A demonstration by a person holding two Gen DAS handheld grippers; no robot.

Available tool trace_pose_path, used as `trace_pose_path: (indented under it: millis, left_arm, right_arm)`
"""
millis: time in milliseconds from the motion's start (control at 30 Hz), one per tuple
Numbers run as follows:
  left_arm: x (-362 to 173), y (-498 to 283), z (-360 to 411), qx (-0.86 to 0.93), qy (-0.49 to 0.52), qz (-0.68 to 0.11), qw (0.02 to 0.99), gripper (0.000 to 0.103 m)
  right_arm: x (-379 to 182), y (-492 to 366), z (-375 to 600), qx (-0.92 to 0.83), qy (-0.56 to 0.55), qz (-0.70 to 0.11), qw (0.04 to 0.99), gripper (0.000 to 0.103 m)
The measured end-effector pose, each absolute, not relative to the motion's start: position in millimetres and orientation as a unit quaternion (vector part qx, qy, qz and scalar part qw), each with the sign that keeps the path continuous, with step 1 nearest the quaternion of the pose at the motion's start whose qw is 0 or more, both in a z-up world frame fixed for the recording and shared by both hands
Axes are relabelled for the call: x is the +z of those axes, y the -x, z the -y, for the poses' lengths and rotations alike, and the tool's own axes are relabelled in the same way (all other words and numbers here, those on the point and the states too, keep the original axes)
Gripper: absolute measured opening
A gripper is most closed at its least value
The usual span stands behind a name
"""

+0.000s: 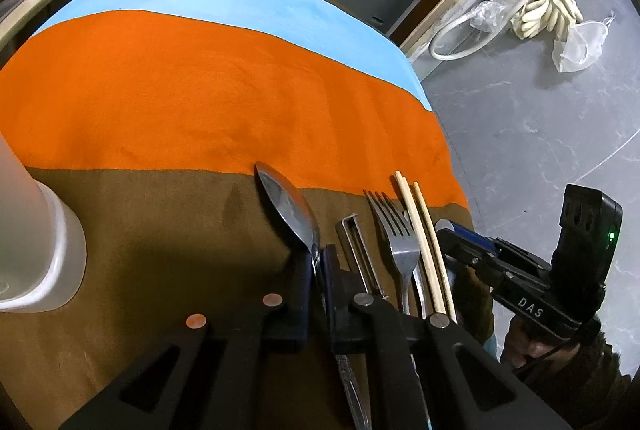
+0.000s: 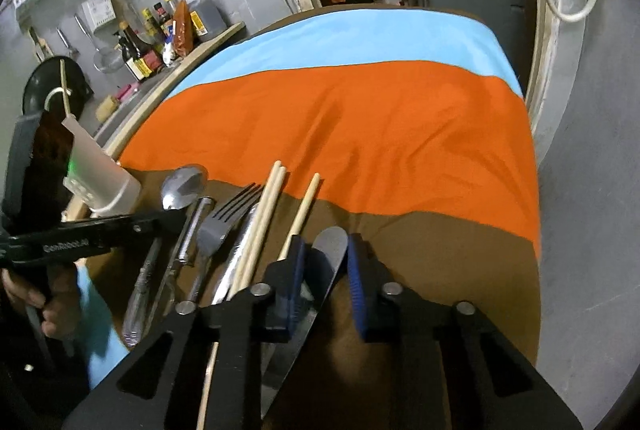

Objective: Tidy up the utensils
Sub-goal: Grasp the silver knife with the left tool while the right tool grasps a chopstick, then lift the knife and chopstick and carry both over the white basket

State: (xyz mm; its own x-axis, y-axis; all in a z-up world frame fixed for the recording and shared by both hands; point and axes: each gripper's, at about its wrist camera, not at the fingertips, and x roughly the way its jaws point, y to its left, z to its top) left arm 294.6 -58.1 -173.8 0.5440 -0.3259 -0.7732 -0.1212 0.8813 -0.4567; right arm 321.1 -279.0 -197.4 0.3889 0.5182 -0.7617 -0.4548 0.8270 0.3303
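My left tool [image 1: 318, 258] is closed on the neck of the spoon [image 1: 290, 203], just below its bowl, and the bowl stands on its edge, lifted from the cloth. My right tool [image 2: 326, 258] has its fingers apart, with the rounded tip of the knife [image 2: 330, 250] between them; I cannot tell if the blue pads touch it.

Only the left wrist view shows the peeler [image 1: 354, 242] clearly, as a long metal slot lying between the spoon and the fork [image 1: 394, 230]. It also shows the white coiled hose [image 1: 536, 9] on the grey floor, and the right tool from outside [image 1: 452, 234], with the letters "DAS" on its black body. Only the right wrist view shows the third chopstick [image 2: 302, 213], which lies alone just beside the left finger of my right tool, apart from the pair of chopsticks [image 2: 264, 205]. There I see also the shelf with sauce bottles [image 2: 148, 41] and the left tool's body, where I read "GenRobot.AI".

The utensils lie side by side on the brown band of the cloth [image 2: 440, 242], near the front edge of the surface. The spoon and fork are dull, scratched steel, and the chopsticks are pale wood. The white cup [image 1: 36, 230] stands to the left of the spoon in the left view; in the right view one chopstick stands in it.
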Motion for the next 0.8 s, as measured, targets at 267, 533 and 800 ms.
trace_pose_path:
  millis: [267,533,800]
  left_arm:
    - [-160.3,-284.5,63.2,-0.078,0.224,-0.461,0.855,0.004]
    - [-127.7,-262.2,73.7,-0.070,0.170,-0.420,0.889,0.003]
    - [-89.9,-237.4,62.2,-0.075,0.159,-0.363,0.915,0.003]
  right_arm:
    - [-196.1,-305.9,282.1,0.294,-0.088,-0.473,0.826,0.002]
    - [-166.6,-278.2,295.0,0.254,-0.115,-0.425,0.861,0.001]
    - [-134.7,-255.0,299.1,0.210,-0.132,-0.372,0.894,0.001]
